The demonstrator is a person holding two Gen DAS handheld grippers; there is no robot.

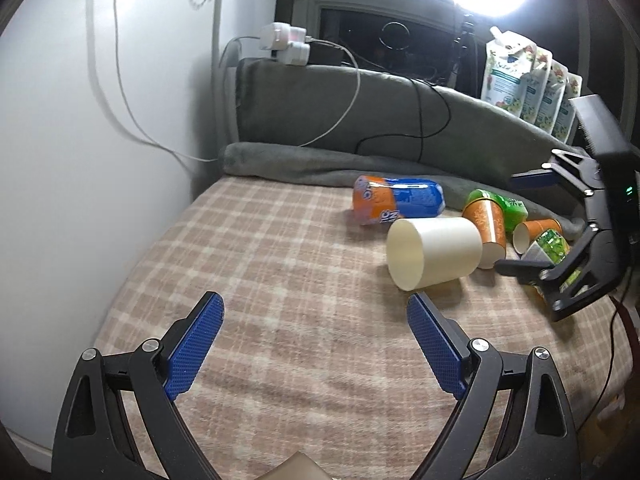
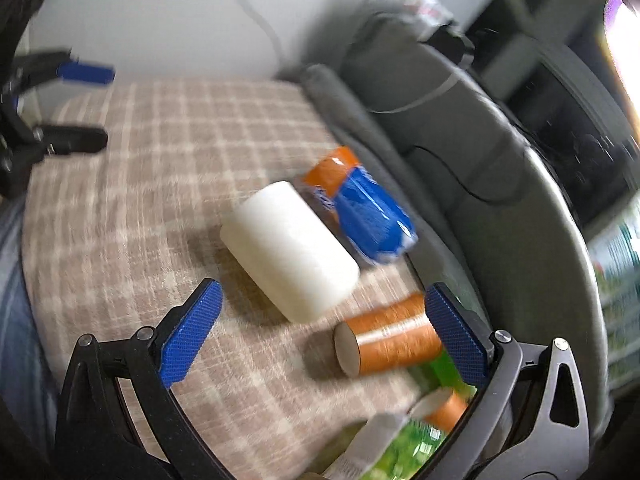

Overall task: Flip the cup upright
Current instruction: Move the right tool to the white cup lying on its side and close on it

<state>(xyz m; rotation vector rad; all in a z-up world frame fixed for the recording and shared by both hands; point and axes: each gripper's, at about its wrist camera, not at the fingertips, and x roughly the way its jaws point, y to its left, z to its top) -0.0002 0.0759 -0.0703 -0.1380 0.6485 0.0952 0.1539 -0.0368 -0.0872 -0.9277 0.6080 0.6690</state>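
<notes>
A cream cup (image 1: 434, 251) lies on its side on the plaid blanket (image 1: 280, 280), its open mouth toward my left gripper. It also shows in the blurred right wrist view (image 2: 288, 250), closed end toward the camera. My left gripper (image 1: 316, 344) is open and empty, a short way in front of the cup's mouth. My right gripper (image 2: 320, 332) is open and empty, just short of the cup, with an orange paper cup (image 2: 390, 334) lying between its fingers. The right gripper shows in the left wrist view (image 1: 516, 220) at the right, beside the cups.
An orange-and-blue packet (image 1: 396, 202) lies behind the cream cup. Orange paper cups (image 1: 486, 226) and green packets (image 1: 508, 206) lie to its right. A grey cushion (image 1: 360, 108) with cables backs the blanket. Pouches (image 1: 520, 76) stand at far right under a ring light.
</notes>
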